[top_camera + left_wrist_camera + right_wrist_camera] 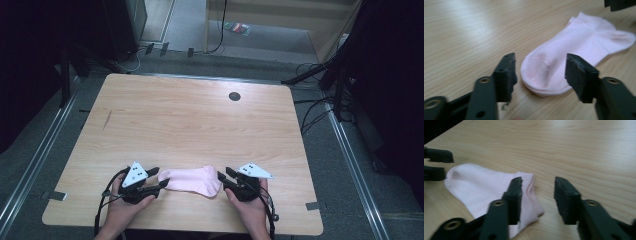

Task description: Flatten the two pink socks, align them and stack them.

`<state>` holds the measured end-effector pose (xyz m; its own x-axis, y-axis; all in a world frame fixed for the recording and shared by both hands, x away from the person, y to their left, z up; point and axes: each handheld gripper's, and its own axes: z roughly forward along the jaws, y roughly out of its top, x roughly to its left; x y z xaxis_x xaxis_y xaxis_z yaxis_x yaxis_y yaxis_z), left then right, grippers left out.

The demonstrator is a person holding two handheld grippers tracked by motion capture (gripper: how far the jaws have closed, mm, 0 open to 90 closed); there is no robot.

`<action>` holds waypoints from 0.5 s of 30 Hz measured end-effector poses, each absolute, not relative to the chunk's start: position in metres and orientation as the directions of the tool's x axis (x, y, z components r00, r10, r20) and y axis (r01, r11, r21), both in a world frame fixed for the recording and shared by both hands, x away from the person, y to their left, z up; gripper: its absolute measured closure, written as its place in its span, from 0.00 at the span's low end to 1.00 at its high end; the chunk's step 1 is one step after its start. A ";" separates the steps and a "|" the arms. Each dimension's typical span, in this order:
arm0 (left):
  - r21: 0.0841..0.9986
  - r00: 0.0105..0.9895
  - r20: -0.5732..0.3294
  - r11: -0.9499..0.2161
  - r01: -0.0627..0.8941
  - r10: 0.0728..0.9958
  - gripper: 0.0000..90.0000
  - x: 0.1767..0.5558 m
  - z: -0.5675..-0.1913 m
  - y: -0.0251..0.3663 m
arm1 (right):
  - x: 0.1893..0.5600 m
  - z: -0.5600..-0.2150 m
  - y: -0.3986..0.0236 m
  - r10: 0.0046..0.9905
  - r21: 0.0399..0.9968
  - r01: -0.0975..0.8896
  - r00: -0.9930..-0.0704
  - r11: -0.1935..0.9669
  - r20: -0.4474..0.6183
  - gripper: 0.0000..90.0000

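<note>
While the table [190, 120] is lying bare around it:
Left gripper [161, 179]: sitting lower left, jaws standing apart, gripping nothing.
Sock [192, 180]: lying flat, lower centre, between the grippers.
Right gripper [223, 178]: sitting lower right, jaws parted, holding nothing.

Light wooden tabletop [190, 115] in a dim room.
It stands on grey carpeted floor [260, 42], with a round dark grommet [234, 96] near its far edge, metal floor rails [357, 170] on both sides, and black cables [312, 115] trailing at right.
</note>
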<state>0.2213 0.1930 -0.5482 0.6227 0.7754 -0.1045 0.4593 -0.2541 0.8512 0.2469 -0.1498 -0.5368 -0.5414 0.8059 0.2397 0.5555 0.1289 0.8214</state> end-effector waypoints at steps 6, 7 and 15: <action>0.869 0.573 -0.187 -0.138 0.475 0.798 0.14 0.220 -0.542 0.211 | 0.253 -0.535 -0.163 0.824 0.812 0.574 -0.508 0.106 0.252 0.22; 0.869 0.573 -0.187 -0.138 0.475 0.798 0.11 0.220 -0.542 0.211 | 0.253 -0.535 -0.163 0.824 0.812 0.574 -0.508 0.106 0.252 0.22; 0.870 0.552 -0.205 -0.109 0.481 0.808 0.02 0.218 -0.542 0.233 | 0.256 -0.528 -0.188 0.854 0.804 0.591 -0.453 0.072 0.257 0.14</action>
<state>0.2184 0.2328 -0.5418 0.5523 0.8081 -0.2048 0.4815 -0.1086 0.8697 0.2559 -0.1877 -0.5279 -0.4533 0.8536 0.2568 0.5909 0.0720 0.8035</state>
